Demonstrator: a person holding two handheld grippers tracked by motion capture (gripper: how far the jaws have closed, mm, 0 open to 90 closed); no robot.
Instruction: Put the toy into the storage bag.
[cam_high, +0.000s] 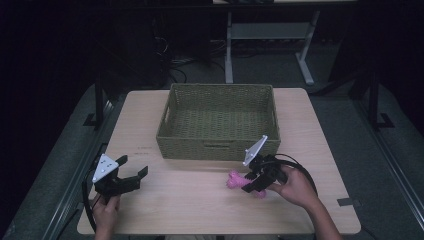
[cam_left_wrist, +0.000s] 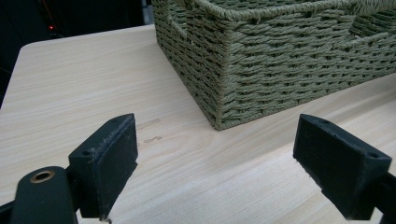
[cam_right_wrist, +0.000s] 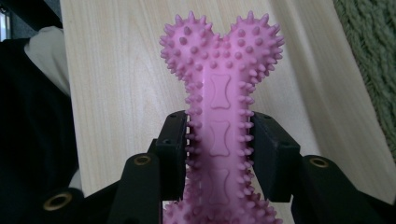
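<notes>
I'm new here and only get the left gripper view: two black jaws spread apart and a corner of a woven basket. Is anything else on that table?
Observer: Yes, a pink spiky bone toy near the basket's front.
Operator: Just lying there?
Observer: No, the right gripper has its jaws closed on the toy's shaft.
Operator: Anything in the basket?
Observer: From the high view, its woven floor looks bare.

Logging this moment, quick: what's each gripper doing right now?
Left gripper: open, jaws wide apart, holding nothing.
Right gripper: shut on the pink spiky bone toy, clamped at its shaft.
</notes>
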